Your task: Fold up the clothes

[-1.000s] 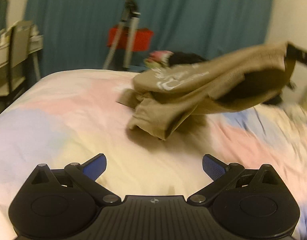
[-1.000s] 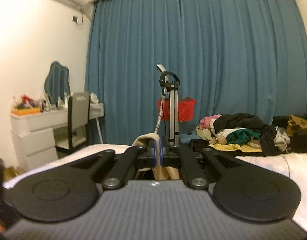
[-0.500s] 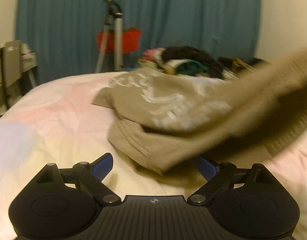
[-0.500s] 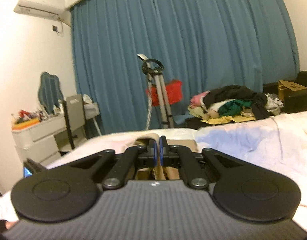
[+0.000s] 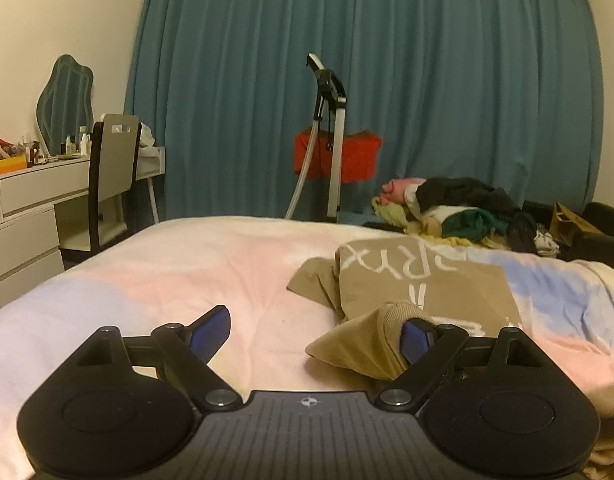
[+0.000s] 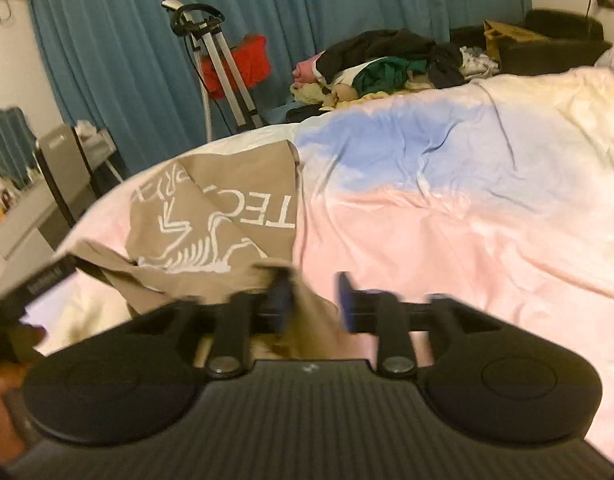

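Observation:
A tan shirt [image 5: 419, 280] with white print lies crumpled on the pastel bed cover [image 5: 187, 272]. My left gripper [image 5: 313, 336] hovers low over the bed with its jaws wide and closing slightly. A ribbed cuff of the shirt [image 5: 367, 340] lies between them against the right pad [image 5: 415, 340], unpinched. In the right wrist view the shirt [image 6: 211, 216] spreads out to the left. My right gripper [image 6: 313, 300] is opening. A fold of the tan cloth [image 6: 307, 312] still hangs between its blurred blue pads, beside the left one.
A heap of mixed clothes [image 5: 459, 212] sits beyond the bed's far edge, before a blue curtain. A garment steamer stand [image 5: 331, 140] with a red item rises behind the bed. A white dresser and a chair [image 5: 111, 168] stand at the left. Bare bed cover [image 6: 467, 220] stretches right of the shirt.
The shirt, lifted in the air a second ago, has come down onto the bed. My right gripper dropped, tipped toward the bed and parted its shut jaws. My left gripper moved up to the cuff.

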